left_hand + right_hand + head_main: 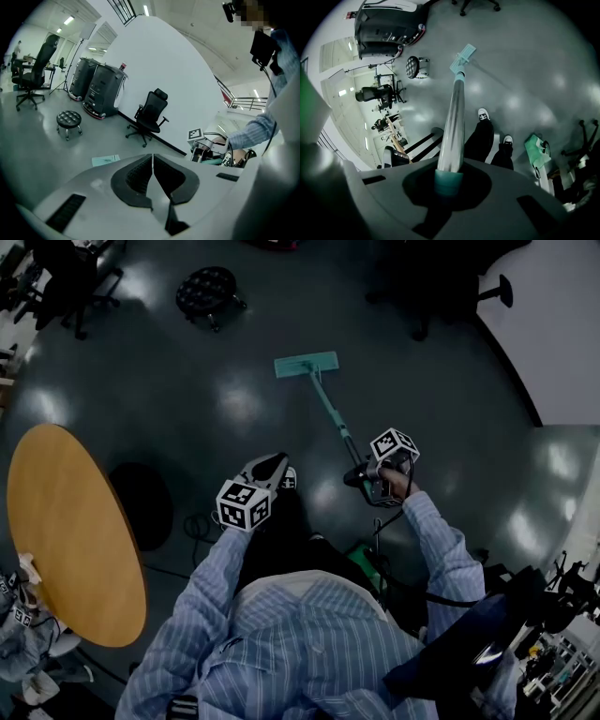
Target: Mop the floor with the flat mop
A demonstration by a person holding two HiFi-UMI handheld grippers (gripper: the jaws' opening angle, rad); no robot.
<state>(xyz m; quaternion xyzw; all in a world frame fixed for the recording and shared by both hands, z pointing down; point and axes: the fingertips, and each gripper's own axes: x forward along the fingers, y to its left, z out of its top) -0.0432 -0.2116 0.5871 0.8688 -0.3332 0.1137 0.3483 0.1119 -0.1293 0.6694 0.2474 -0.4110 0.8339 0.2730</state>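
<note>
While the right gripper [449,186] is clamped on the teal end of the mop handle [454,117], jaws closed round the pole, the whole job is riding on one hand! In the head view that handle runs up and to the left from the gripper, right of centre, to the mop head [307,365], which lies flat on the grey floor [234,409] in the upper middle of the frame. Gripping at the very end makes sense to me: it gives the longest reach and lets the head sit flush well ahead of the person's shoes [483,114], which show in the middle of the right gripper view.

Over to the left gripper [152,176]: jaws pressed together, nothing between them, so it's closed and empty. It hangs just left of centre in the head view, beside the handle but apart from it, looking like a spare hand held clear of the stroke.

The surroundings explain the line too. The mop head is on open floor, with the stool [206,292] at the upper left and the round table [75,531] at the left edge, both well apart from it. My read: mopping is under way, with plenty of floor left.
</note>
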